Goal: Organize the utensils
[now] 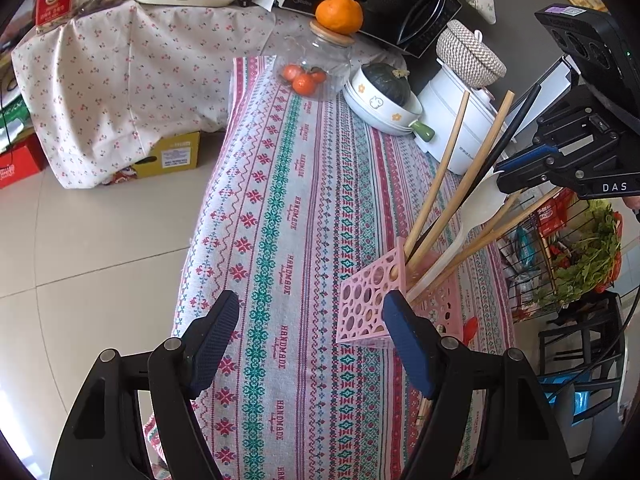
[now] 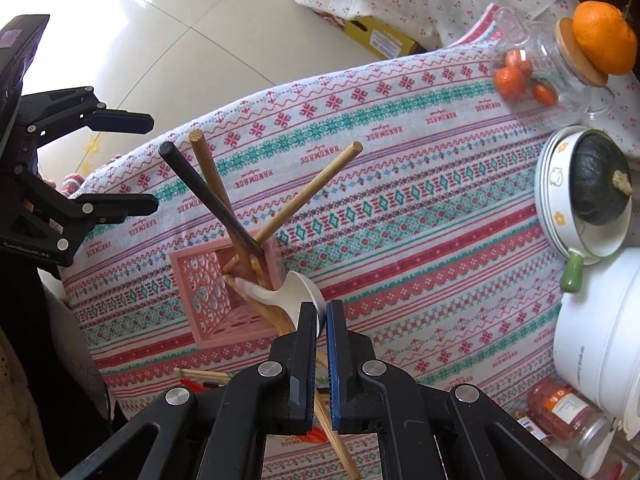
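A pink perforated utensil holder (image 1: 370, 304) (image 2: 224, 296) stands on the patterned tablecloth (image 1: 288, 216). It holds several wooden chopsticks (image 1: 440, 172) (image 2: 308, 192), one black chopstick (image 2: 208, 196) and a white spoon (image 1: 486, 196) (image 2: 288, 292). My right gripper (image 2: 322, 312) (image 1: 504, 170) is shut on the bowl of the white spoon, whose handle reaches down into the holder. My left gripper (image 1: 310, 340) (image 2: 154, 164) is open and empty, just in front of the holder's near side. Loose chopsticks (image 2: 204, 376) lie on the cloth beside the holder.
At the table's far end stand a glass jar (image 1: 316, 68) of small oranges with an orange (image 1: 339, 14) on its lid, a bowl with a dark squash (image 1: 386, 92) and a white pot (image 1: 452, 128). A wire rack with greens (image 1: 580, 256) is at the right. Tiled floor lies left.
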### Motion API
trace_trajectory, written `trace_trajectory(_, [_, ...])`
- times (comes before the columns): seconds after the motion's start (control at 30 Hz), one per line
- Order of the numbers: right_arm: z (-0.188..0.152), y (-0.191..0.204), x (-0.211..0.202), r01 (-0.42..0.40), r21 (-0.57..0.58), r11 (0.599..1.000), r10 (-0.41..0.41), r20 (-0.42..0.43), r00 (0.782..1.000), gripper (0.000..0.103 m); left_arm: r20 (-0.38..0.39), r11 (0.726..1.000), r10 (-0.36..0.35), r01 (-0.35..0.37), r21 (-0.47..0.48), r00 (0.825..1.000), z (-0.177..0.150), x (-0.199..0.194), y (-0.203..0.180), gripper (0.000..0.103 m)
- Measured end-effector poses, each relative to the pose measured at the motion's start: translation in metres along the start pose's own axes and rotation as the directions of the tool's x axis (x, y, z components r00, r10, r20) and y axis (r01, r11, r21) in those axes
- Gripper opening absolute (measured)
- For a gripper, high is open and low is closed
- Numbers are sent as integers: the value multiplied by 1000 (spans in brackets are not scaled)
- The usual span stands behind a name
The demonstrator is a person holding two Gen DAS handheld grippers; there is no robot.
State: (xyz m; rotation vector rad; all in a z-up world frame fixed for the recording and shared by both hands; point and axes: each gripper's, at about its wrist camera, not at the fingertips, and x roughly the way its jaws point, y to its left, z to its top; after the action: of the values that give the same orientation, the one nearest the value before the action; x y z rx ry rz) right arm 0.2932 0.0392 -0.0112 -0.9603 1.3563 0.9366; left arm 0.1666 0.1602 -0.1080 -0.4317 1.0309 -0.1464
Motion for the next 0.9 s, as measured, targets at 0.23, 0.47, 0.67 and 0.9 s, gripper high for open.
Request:
trace_trajectory(0.23, [-21,15,-28,23,52,998,-26,42,999,10,10,1000,1,-1,5,1000,-2,-5,-1,77])
trace_trajectory(0.47, [-71,36,-59,25,187,982,-58,172,983,42,28,999,-20,19,32,999,-9,-18,-15,77])
trace_trajectory(0.67, [-131,47,-52,17,399,917,-129,254,959,71,22,995,-6,4,99,1000,-27,-27,-40,77])
trace_trajectory(0.9, [-195,52,-15,-39,649,760,-208,299,931,80,49,985,28,-36,167,998,-54,-38,-77,85])
